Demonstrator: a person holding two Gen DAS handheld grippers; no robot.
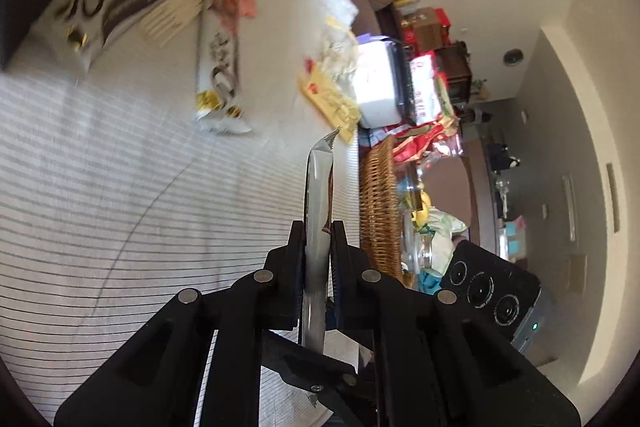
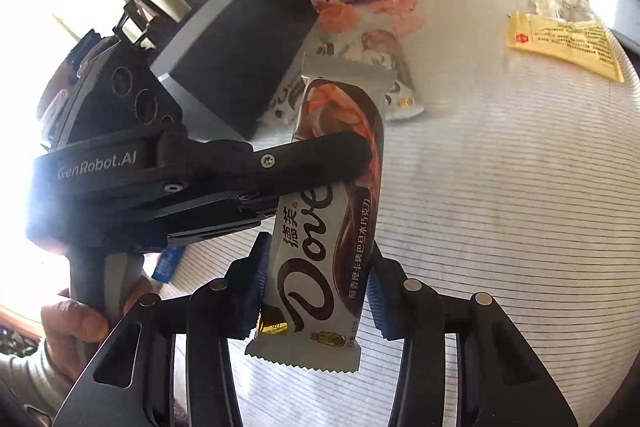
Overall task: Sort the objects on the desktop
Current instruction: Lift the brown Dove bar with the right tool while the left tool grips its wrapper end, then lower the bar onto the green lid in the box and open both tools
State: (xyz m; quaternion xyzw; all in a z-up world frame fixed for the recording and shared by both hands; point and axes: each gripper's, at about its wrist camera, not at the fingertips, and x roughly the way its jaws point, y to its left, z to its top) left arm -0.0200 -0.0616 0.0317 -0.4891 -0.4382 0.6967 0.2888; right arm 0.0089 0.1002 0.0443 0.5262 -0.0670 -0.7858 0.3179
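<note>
- Striped tablecloth [image 2: 500, 207] over table, sofa behind; wicker basket [image 1: 378, 207] at 3 o'clock off the table edge.
- Dove bar [image 2: 328, 227] lifted off cloth, pinched flat by left gripper [image 1: 318, 239]; probably a hand-over.
- Right gripper [image 2: 316, 291] jaws spread beside bar's lower end, contact unclear.
- Left view: bar edge-on only. Right view: label face, left tool clamping at 9 o'clock.
- More Dove bars [image 1: 218, 67] on cloth at 11 o'clock.
</note>
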